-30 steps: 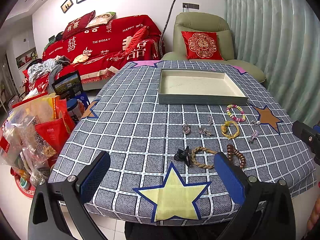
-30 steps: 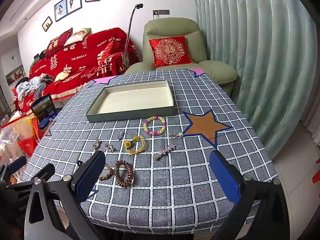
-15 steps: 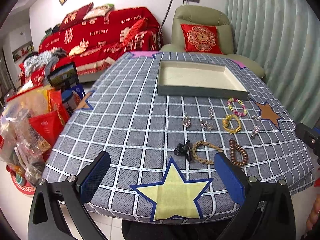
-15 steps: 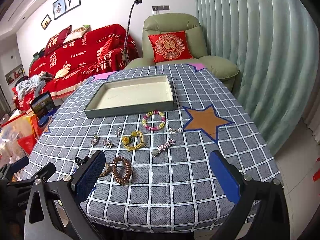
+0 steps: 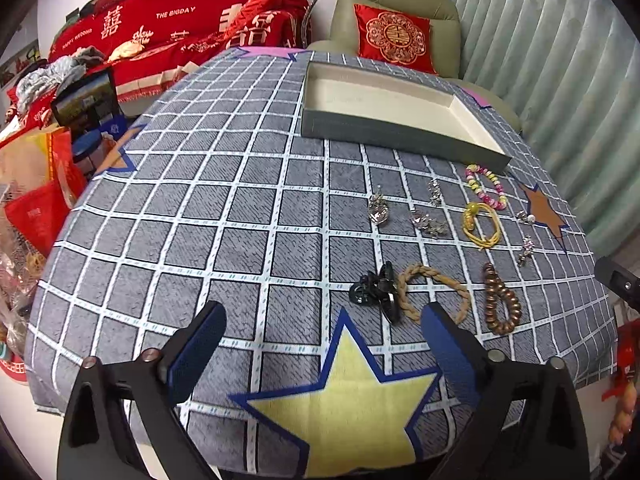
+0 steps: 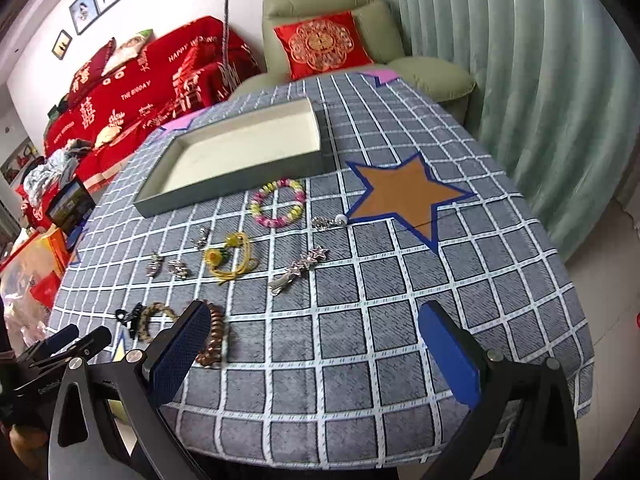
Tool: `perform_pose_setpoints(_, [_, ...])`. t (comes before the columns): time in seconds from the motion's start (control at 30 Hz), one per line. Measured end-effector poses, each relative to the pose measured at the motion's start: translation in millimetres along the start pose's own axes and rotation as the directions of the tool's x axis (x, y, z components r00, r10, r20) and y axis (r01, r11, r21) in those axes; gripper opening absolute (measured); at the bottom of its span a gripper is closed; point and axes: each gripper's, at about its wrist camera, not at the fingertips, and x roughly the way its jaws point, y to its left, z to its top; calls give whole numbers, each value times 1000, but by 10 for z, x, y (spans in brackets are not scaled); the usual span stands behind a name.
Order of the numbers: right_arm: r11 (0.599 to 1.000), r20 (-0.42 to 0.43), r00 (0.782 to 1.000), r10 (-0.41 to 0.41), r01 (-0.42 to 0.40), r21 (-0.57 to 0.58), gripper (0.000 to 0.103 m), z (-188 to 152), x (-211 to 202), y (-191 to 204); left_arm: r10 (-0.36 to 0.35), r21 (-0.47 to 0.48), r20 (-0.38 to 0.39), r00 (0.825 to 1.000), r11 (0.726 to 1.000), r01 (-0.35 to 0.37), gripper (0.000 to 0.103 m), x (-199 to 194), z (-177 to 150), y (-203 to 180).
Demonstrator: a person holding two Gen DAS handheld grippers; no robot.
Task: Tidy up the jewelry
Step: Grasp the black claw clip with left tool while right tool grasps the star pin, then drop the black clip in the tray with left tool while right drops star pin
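Note:
An empty grey tray [image 5: 360,130] [image 6: 224,196] with a cream inside sits at the far side of the checked tablecloth. Loose jewelry lies in front of it: a pink-yellow bead bracelet [image 5: 486,186] [image 6: 277,202], a yellow cord tie [image 5: 482,224] [image 6: 232,260], silver brooches [image 5: 378,210] [image 6: 176,269], a silver hairpin [image 6: 298,270], a black claw clip [image 5: 376,292], a braided rope bracelet [image 5: 434,292] and a brown bead bracelet [image 5: 502,304] [image 6: 214,340]. My left gripper [image 5: 320,346] hovers open over the yellow star, just short of the clip. My right gripper [image 6: 314,344] is open over bare cloth, its left finger beside the brown bracelet.
A red-covered sofa [image 5: 168,20] and a green armchair [image 6: 340,36] with a red cushion stand beyond the table. Bags and boxes [image 5: 36,184] crowd the floor on the left. Pale green curtains [image 6: 520,80] hang on the right. An orange star patch [image 6: 404,196] marks the cloth.
Both grippers have moved forward and lower toward the table, so the jewelry looks nearer. Both stay open. Nothing on the table has moved.

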Motion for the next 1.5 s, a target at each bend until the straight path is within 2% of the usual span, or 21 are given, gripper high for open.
perform_pose_setpoints(0.33, [1000,-81,996,-24,24,6,103,210,544,66,-2,8,-29,1000,1000,3,103,200,59,10])
perform_pose_setpoints(0.57, [999,-117,992,-49,48,-12,100,236,805,181,8,12,-41,999,1000,-7,103,295,92,13])
perform_pose_setpoints(0.73, [997,-148,986,-77,76,-14,87,212,956,202,24,34,-35,999,999,-23,103,335,115,-22])
perform_pose_setpoints(0.77, [996,-135,987,-92,89,-31,85,204,955,219,32,42,-29,999,999,-30,96,333,113,-32])
perform_pose_setpoints(0.8, [994,-134,985,-105,100,-47,83,194,964,234,46,57,-24,999,997,-45,93,334,112,-48])
perform_pose_setpoints(0.87, [991,-125,984,-124,115,-74,79,183,971,253,54,73,-24,998,996,-52,93,347,108,-67])
perform_pose_setpoints(0.93, [986,-114,983,-147,136,-96,69,162,959,264,54,79,-21,998,996,-52,90,343,98,-72])
perform_pose_setpoints(0.97, [986,-109,984,-143,132,-98,66,157,948,258,59,86,-15,998,995,-58,84,338,97,-86])
perform_pose_setpoints(1.03, [986,-104,984,-144,133,-104,52,158,932,252,60,99,-11,998,993,-58,79,333,87,-112])
perform_pose_setpoints(1.07, [986,-103,985,-141,130,-108,47,161,923,249,58,106,-8,998,993,-57,72,331,85,-125])
perform_pose_setpoints(1.1, [985,-102,985,-141,129,-112,38,163,912,244,56,116,-4,998,992,-56,64,326,87,-146])
perform_pose_setpoints(1.13, [986,-101,985,-137,125,-115,28,159,899,246,53,121,-3,999,991,-52,61,321,87,-156])
perform_pose_setpoints(1.17, [986,-100,986,-132,120,-116,26,155,890,243,46,122,-2,999,991,-45,54,316,88,-160])
perform_pose_setpoints(1.2, [986,-98,987,-128,117,-116,20,148,878,236,38,123,0,999,992,-38,42,312,91,-166])
perform_pose_setpoints(1.23, [987,-97,987,-125,113,-116,12,141,872,241,32,123,1,1000,992,-31,37,307,93,-165])
perform_pose_setpoints(1.5, [999,-98,995,3,-7,-39,12,93,758,54,-30,53,-3,1000,998,30,34,261,118,-61])
